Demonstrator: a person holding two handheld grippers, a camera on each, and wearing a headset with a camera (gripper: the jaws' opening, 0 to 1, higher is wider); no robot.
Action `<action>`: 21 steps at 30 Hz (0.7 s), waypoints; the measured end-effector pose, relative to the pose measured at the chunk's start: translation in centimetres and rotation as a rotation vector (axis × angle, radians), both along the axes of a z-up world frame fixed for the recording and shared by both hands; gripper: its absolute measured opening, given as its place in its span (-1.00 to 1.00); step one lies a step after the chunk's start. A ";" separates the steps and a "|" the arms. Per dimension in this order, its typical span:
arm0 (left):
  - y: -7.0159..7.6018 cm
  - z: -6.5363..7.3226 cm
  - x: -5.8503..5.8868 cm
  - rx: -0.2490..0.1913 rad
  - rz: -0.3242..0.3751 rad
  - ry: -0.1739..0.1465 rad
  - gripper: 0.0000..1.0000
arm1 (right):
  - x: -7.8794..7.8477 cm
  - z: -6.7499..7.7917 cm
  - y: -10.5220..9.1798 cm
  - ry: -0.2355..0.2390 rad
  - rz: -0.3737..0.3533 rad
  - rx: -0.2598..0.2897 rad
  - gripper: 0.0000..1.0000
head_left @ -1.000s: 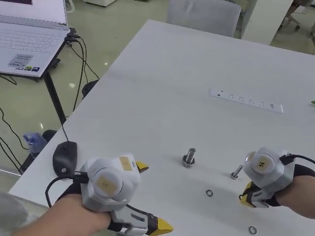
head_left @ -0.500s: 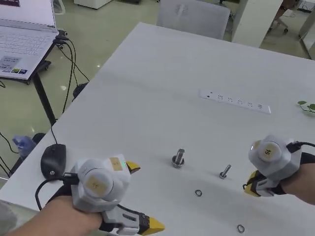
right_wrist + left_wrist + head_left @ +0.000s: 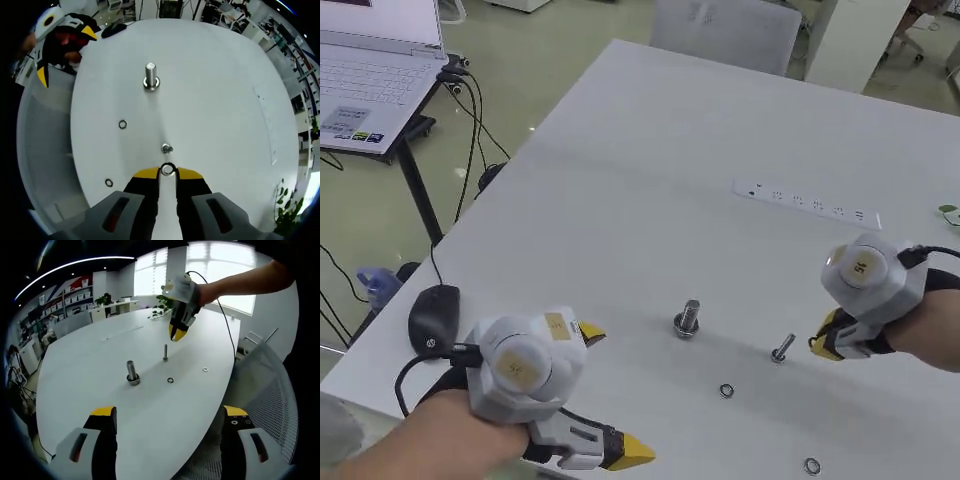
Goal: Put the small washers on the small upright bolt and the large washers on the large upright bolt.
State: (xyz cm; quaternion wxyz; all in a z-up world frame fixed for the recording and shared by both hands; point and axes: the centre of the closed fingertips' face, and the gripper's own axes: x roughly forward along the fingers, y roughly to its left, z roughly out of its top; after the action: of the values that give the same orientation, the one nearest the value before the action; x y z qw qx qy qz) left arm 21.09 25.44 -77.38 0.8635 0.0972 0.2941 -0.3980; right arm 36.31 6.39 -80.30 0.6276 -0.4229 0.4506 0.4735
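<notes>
Lifted since a second ago, when it was hanging lower and to the side of the bolt, my right hand-held gripper (image 3: 167,172) is now carrying a small silver ring washer (image 3: 167,170) up toward the small upright silver bolt (image 3: 167,148). Its yellow-tipped jaws are clenching the washer between their tips, and in the right gripper view the ring is sitting just short of the bolt's top, not yet over it. I am judging that the pick-up is done and the threading is what is coming: the ring's hole is needing to line up with the shank before I let go, or the washer could be glancing off and rolling away.

Further out, the large upright silver bolt (image 3: 151,77) is standing apart from the small one, and two loose washers (image 3: 122,124) are lying flat on the white desk (image 3: 650,160), still waiting their turn. My left hand-held gripper (image 3: 169,415) is hanging at the desk's near edge with its jaws spread wide, grasping nothing.
</notes>
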 end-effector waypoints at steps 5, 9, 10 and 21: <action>0.2 -0.1 -0.1 0.005 0.004 0.004 0.70 | 0.1 -0.2 1.3 0.004 0.017 0.005 -0.75; 0.5 -0.3 -0.2 0.001 0.012 0.008 0.70 | 0.3 -0.6 1.8 0.015 0.027 0.005 -0.75; 0.6 -0.4 -0.2 0.004 0.013 0.011 0.70 | 0.3 -0.7 1.9 0.019 0.027 0.004 -0.75; 0.9 -0.5 0.1 0.001 0.018 0.015 0.70 | -0.4 -1.2 2.3 0.044 0.033 -0.012 -0.75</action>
State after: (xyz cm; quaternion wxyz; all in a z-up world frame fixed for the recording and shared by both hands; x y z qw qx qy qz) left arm 21.18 26.38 -77.91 0.8647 0.0920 0.3016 -0.3909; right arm 35.95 8.73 -81.48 0.6070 -0.4235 0.4602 0.4904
